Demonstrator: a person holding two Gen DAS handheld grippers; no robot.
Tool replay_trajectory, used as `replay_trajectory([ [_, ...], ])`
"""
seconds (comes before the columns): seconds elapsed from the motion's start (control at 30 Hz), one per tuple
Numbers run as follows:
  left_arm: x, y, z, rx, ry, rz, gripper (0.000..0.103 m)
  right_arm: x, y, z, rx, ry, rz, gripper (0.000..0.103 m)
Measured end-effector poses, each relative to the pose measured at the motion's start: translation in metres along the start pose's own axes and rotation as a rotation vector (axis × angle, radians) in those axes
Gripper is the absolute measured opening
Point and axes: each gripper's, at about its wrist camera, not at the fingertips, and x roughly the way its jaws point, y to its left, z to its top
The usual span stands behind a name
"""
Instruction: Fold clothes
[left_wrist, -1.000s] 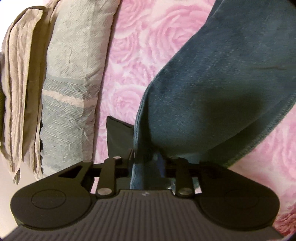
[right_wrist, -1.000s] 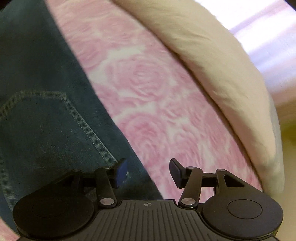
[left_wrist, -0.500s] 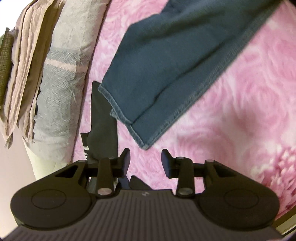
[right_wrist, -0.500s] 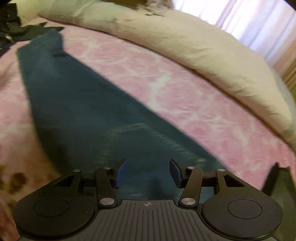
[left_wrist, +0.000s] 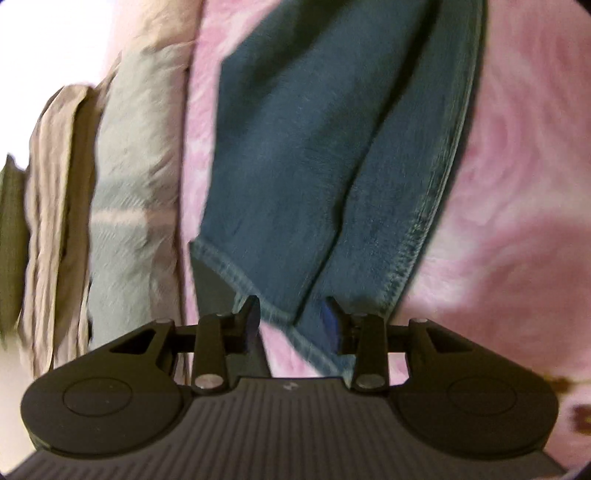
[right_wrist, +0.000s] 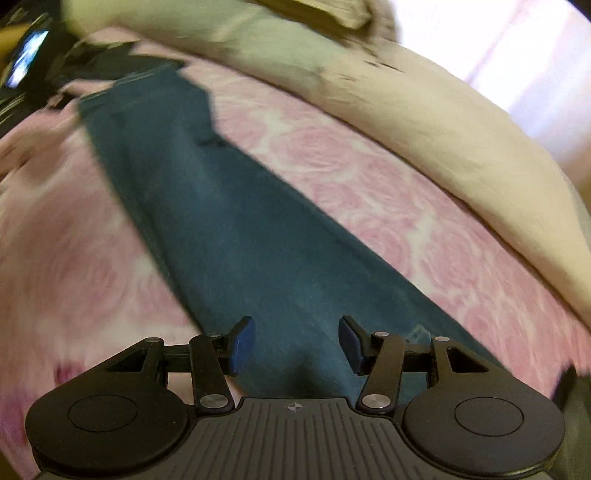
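Released jeans (left_wrist: 295, 177) now lie flat; no readable writing shows.

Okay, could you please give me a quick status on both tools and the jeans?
Left tool open, over the jeans hem. Right tool open, jaws just widened, nothing gripped. Jeans flat on the pink bedspread. Folded pile beside them, not blocking.

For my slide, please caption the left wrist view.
Open left gripper above the jeans' hem on a pink rose blanket.
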Motion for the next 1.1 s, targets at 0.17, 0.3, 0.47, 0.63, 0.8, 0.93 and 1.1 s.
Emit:
replay_trajectory([
  [0.17,0.035,-0.013,-0.011,0.098,-0.101,0.041,0.034,0.008,0.034,0.019,0.195,0.036,-0.049,0.091],
  [0.3,0.05,-0.014,-0.013,0.135,-0.124,0.103,0.012,0.009,0.067,0.035,0.165,0.053,-0.026,0.091],
  [0.47,0.038,0.001,-0.025,0.105,-0.133,0.106,0.001,0.013,0.09,0.048,0.122,0.067,0.001,0.091],
  [0.63,0.003,0.006,-0.045,0.015,-0.09,0.02,0.001,0.014,0.096,0.056,0.116,0.065,-0.003,0.091],
  [0.8,0.016,-0.025,-0.043,0.014,-0.056,-0.073,0.0,0.016,0.095,0.056,0.126,0.093,-0.004,0.091],
  [0.93,0.019,-0.023,-0.041,-0.035,-0.048,-0.077,0.001,0.012,0.091,0.05,0.139,0.102,-0.011,0.091],
  [1.1,0.015,-0.007,-0.056,-0.04,-0.025,-0.095,0.009,0.011,0.082,0.039,0.239,0.129,0.002,0.091],
])
